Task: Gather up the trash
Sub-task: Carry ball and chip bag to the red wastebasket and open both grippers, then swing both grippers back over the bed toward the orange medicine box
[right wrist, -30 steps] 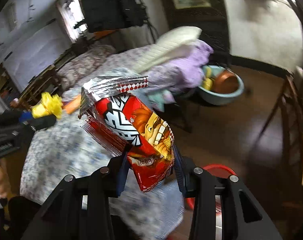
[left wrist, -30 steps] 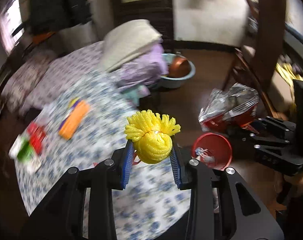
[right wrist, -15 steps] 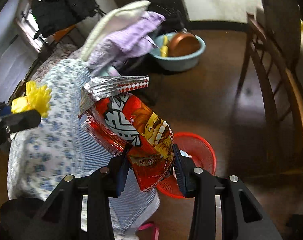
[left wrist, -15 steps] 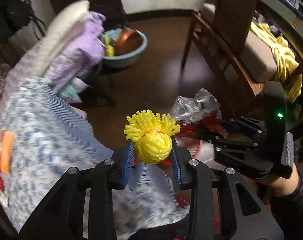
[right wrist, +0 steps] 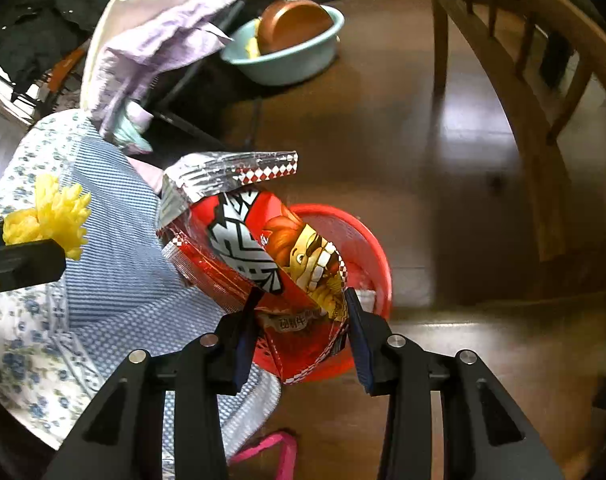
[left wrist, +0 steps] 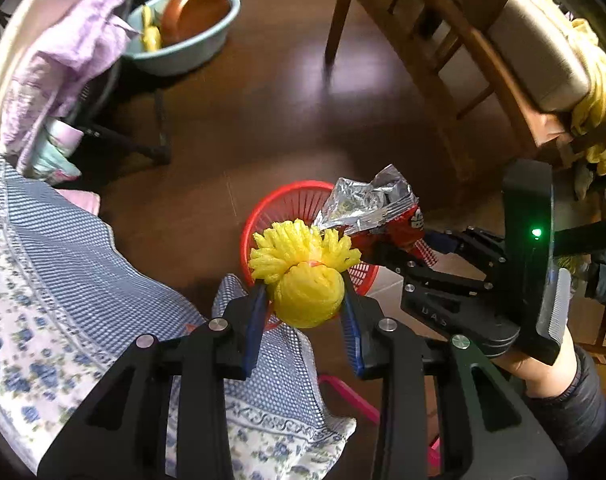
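My left gripper [left wrist: 303, 304] is shut on a yellow foam fruit net [left wrist: 305, 276] and holds it above the near rim of a red mesh basket [left wrist: 291, 204] on the floor. My right gripper [right wrist: 301, 320] is shut on a red snack bag with a torn silver top [right wrist: 263, 240], held over the same red basket [right wrist: 367, 248]. In the left wrist view the snack bag [left wrist: 375, 208] and the right gripper [left wrist: 403, 256] hang over the basket's right side. The yellow net also shows at the left in the right wrist view [right wrist: 51, 216].
A table with a blue floral cloth [left wrist: 63, 280] lies to the left. A teal basin with a copper pan [left wrist: 191, 28] sits on the dark wood floor. A wooden chair [left wrist: 443, 60] stands to the right. A pile of purple laundry [right wrist: 159, 52] lies beyond the table.
Both grippers have swung from over the table to above the floor. The red basket is now right under the yellow net and the snack bag. Both keep their grip.
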`<action>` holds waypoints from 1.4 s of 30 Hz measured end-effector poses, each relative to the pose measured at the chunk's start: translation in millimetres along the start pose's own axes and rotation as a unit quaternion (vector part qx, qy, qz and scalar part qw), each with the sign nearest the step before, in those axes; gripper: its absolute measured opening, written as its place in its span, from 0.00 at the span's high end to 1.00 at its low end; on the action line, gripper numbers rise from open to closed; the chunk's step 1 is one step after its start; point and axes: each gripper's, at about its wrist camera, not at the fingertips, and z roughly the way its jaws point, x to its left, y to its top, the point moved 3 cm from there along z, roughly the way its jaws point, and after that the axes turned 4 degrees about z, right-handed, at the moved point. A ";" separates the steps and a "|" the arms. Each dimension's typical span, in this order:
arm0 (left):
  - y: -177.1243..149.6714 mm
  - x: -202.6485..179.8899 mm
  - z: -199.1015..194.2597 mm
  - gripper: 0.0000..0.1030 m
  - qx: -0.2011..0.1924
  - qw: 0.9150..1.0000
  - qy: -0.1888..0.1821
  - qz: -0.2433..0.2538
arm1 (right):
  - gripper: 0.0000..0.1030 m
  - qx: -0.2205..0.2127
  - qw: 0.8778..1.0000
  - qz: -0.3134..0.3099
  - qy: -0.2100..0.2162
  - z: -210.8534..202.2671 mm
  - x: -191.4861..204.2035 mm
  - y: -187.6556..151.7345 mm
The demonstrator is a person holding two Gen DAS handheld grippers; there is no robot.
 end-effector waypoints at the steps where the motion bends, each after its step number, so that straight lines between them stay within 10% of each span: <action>1: 0.5 -0.6 7.6 0.66 0.008 1.000 -0.005 -0.001 | 0.61 0.003 1.000 0.002 -0.002 3.8 -3.5 -0.7; 17: -6.6 -3.1 72.9 0.64 0.061 0.997 0.025 0.031 | 0.58 0.044 0.999 0.003 -0.024 52.1 -2.6 -13.4; 21: -4.5 0.8 70.7 0.27 0.052 0.997 0.048 0.025 | 0.39 0.034 0.998 0.012 -0.050 58.9 -3.0 -11.3; 27: -5.4 14.7 63.7 0.27 0.057 0.998 0.035 -0.012 | 0.39 0.034 0.998 0.026 -0.049 51.6 -11.6 -10.2; 42: -11.7 37.6 -44.6 0.19 -0.068 0.992 0.048 -0.093 | 0.33 -0.020 0.998 -0.013 -0.052 -30.8 23.2 13.7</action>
